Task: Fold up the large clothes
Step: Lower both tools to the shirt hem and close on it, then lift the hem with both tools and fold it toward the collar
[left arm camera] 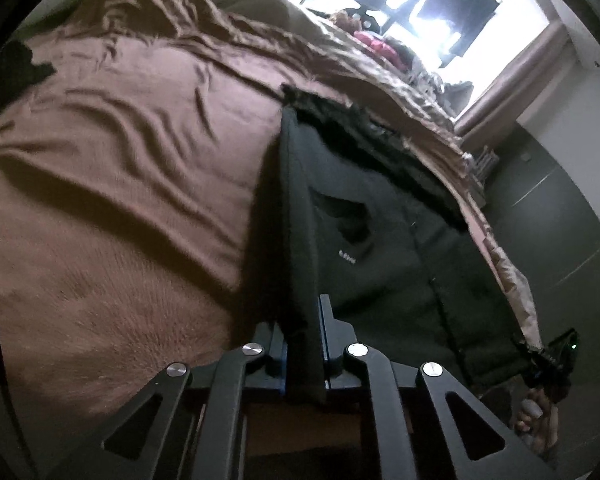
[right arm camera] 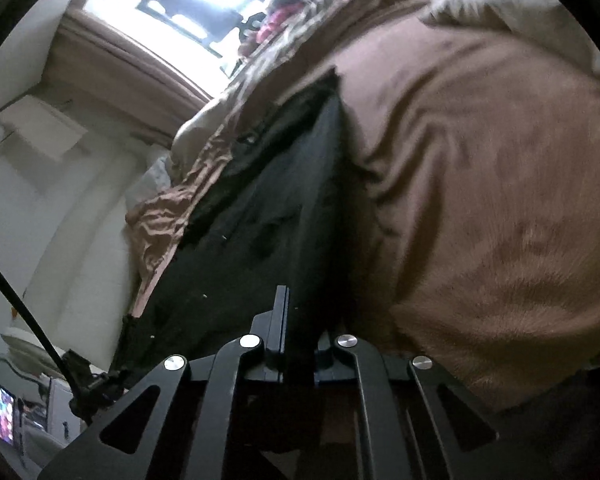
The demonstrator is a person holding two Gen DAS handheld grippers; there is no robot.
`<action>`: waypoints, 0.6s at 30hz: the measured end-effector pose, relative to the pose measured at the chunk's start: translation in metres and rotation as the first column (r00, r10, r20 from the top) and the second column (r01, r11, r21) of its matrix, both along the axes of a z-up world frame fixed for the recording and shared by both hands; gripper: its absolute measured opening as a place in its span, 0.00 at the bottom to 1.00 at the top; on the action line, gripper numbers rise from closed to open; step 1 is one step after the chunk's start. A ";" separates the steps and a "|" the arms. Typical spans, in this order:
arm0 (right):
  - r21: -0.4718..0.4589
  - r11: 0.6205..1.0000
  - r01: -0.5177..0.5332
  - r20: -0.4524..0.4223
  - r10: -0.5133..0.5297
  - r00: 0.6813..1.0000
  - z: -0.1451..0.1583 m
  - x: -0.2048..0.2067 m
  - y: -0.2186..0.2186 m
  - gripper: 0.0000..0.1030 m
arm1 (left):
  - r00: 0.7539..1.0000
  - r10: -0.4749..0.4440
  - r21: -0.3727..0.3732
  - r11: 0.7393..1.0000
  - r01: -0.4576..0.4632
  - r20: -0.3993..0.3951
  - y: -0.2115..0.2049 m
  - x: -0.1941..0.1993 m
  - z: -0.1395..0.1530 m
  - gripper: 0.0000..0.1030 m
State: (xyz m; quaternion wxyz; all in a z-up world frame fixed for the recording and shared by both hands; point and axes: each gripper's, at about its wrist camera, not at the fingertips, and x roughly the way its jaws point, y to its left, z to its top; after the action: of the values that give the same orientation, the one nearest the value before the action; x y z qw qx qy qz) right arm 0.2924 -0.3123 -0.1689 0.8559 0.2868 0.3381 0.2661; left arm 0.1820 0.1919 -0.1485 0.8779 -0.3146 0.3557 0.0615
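Left wrist view: the left gripper [left arm camera: 303, 344] has its jaws closed tight on an edge of the dark garment [left arm camera: 384, 248], a heavy black coat-like piece. The pinched edge runs as a taut fold straight away from the gripper. The rest of the garment spreads to the right of that fold, lying on the brown blanket [left arm camera: 120, 168] that covers the bed. A fuzzy black trim [left arm camera: 340, 108] lines the garment's far end, and a small pale label [left arm camera: 346, 258] shows on its front. The garment reaches the bed's right edge, beside the dark floor [left arm camera: 556, 208]. Beyond the garment's far end stands a bright window [left arm camera: 440, 4]. At the lower right, near the garment's corner, a hand [left arm camera: 536, 424] holds the other gripper, too small to read here.

Right wrist view: the right gripper [right arm camera: 300, 344] is likewise clamped shut on a fold of the same dark garment [right arm camera: 260, 216], which stretches away from it. Here the brown blanket [right arm camera: 480, 184] lies to the garment's right, and a pale wall [right arm camera: 52, 184] stands past the garment's left edge.
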 end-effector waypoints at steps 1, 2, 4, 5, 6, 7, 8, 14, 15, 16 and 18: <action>-0.001 1.000 -0.003 0.014 0.003 1.000 0.005 -0.004 0.000 0.05 | 1.000 0.000 0.003 1.000 0.000 0.013 0.000 -0.003 0.005 0.11; -0.001 1.000 -0.008 0.029 0.008 1.000 0.010 -0.010 0.001 0.05 | 1.000 0.000 0.007 1.000 0.000 0.031 -0.001 -0.007 0.013 0.11; 0.001 1.000 -0.020 0.056 0.020 0.998 0.021 -0.023 0.000 0.05 | 0.998 -0.002 0.009 1.000 0.001 0.059 -0.002 -0.014 0.023 0.11; 0.006 1.000 -0.026 0.067 0.026 0.997 0.024 -0.030 -0.001 0.05 | 0.997 -0.003 0.010 1.000 0.002 0.073 -0.002 -0.020 0.029 0.11; 0.011 0.999 -0.035 0.079 0.034 0.996 0.027 -0.037 -0.002 0.05 | 0.996 -0.003 0.016 1.000 0.002 0.088 -0.003 -0.028 0.036 0.11; 0.011 0.999 -0.041 0.090 0.040 0.995 0.029 -0.043 -0.004 0.05 | 0.995 -0.004 0.020 1.000 0.002 0.098 -0.006 -0.032 0.041 0.11; 0.005 0.999 -0.049 0.107 0.048 0.993 0.035 -0.053 -0.004 0.05 | 0.994 -0.007 0.024 1.000 0.004 0.111 -0.008 -0.038 0.047 0.11; 0.002 0.996 -0.088 0.167 0.086 0.982 0.041 -0.087 -0.018 0.05 | 0.984 -0.014 0.045 0.999 0.006 0.179 -0.021 -0.079 0.080 0.11; 0.007 0.995 -0.095 0.177 0.092 0.980 0.042 -0.095 -0.021 0.05 | 0.981 -0.017 0.048 0.999 0.008 0.193 -0.024 -0.088 0.085 0.11; 0.010 0.995 -0.099 0.186 0.095 0.978 0.040 -0.097 -0.024 0.05 | 0.979 -0.018 0.052 0.999 0.008 0.202 -0.026 -0.094 0.089 0.11; 0.018 0.994 -0.106 0.203 0.100 0.974 0.041 -0.106 -0.025 0.05 | 0.974 -0.019 0.058 0.998 0.007 0.224 -0.032 -0.109 0.098 0.11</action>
State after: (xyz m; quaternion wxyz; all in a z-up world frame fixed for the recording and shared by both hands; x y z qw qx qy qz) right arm 0.1862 -0.3371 -0.1281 0.8667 0.2527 0.2599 0.3427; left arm 0.0728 0.1603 -0.0508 0.9215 -0.2922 0.2542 0.0298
